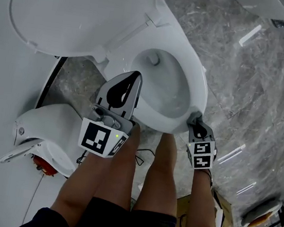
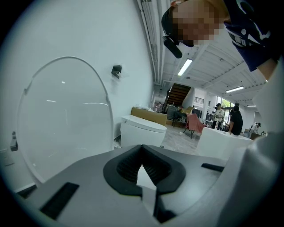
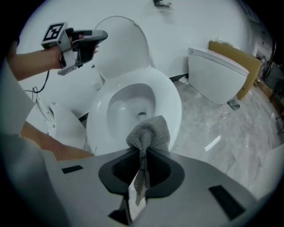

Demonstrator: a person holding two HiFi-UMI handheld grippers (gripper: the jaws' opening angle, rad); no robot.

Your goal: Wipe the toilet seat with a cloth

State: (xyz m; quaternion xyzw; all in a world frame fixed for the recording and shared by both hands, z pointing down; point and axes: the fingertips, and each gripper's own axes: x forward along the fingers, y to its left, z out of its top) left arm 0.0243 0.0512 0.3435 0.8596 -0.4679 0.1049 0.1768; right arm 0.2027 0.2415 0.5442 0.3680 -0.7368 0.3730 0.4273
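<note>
The white oval toilet seat [image 1: 197, 86] lies down over the bowl, and its white plastic lid [image 1: 78, 8] stands raised against the wall behind. The right gripper [image 3: 144, 148] has its jaws clamped on a grey knitted cloth [image 3: 151, 131]. A bunched fold pokes out beyond the tips and a thin tail hangs back between the jaws. From above, that bunch sits at the seat's front right edge, either touching the rim or just beside it; I can't tell which from here.

The left gripper [image 1: 130, 83] is held up over the seat's left side, near the hinge end, clear of the porcelain. Its jaws are drawn together with nothing between them, so it has no part in the job for now.

As for progress, the seat looks evenly white and glossy all round, with no smear, damp streak or soiled patch to mark where the cloth has passed. My guess is the wiping is at or near its start. The cloth is gripped and brought to the front rim, and that much is done. What seems left is the real work — pressing the cloth flat and running it round both sides and the back of the ring.
</note>
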